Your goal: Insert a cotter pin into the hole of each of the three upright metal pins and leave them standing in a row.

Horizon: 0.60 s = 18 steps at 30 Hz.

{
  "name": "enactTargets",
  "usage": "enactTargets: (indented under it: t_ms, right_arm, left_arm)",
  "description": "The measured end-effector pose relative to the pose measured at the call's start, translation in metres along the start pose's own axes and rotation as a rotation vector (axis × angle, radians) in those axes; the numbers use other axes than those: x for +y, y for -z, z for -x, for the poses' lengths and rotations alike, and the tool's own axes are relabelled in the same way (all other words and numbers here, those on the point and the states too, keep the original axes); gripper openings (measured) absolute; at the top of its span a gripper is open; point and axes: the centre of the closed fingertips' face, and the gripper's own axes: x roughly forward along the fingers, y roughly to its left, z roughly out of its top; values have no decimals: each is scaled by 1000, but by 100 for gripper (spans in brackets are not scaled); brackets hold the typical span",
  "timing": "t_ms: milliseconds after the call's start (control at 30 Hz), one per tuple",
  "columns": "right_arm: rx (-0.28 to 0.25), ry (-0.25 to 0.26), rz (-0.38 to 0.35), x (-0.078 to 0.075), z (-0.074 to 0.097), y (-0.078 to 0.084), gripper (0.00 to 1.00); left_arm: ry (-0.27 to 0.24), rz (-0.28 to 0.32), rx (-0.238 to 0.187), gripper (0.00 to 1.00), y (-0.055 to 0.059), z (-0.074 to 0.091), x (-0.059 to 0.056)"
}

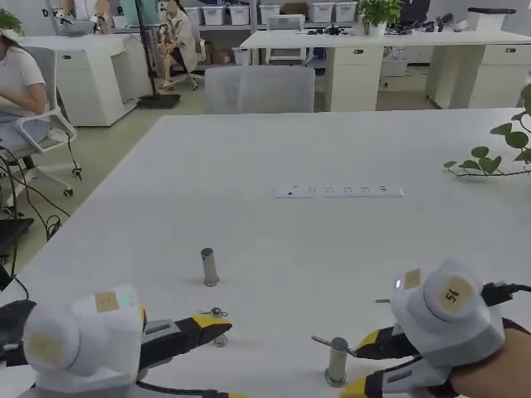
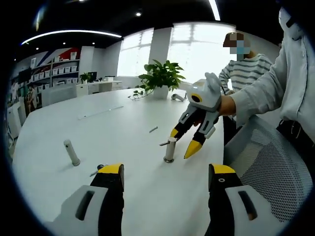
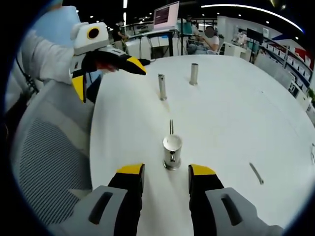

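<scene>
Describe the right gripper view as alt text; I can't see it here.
A short silver metal pin stands upright on the white table just ahead of the right gripper's open yellow-tipped tongs, with a thin cotter pin poking out behind it. A second silver pin and a third stand farther off, and the left gripper hovers at upper left.

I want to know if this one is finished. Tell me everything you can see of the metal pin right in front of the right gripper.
The metal pin is a short silvery cylinder, shiny like steel, with a slightly wider foot. It stands upright on the white table. A thin cotter pin juts sideways from near its top, apparently through its hole. The pin stands just ahead of the right gripper, whose jaws are open to either side and do not seem to touch it.
</scene>
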Motion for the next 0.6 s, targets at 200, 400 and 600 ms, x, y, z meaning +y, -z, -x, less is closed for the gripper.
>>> enactTargets:
  t_ms: [200, 400, 600]
  right_arm:
    - [-18, -8, 32, -1, -8, -4, 37]
    - [-50, -16, 51, 0, -17, -9, 35]
    - [-74, -18, 56, -1, -22, -11, 25]
  left_arm:
    - [-63, 37, -22, 73, 0, 18, 10]
    - [-104, 55, -35, 77, 2, 28, 14]
    - [-128, 66, -47, 77, 4, 35, 16]
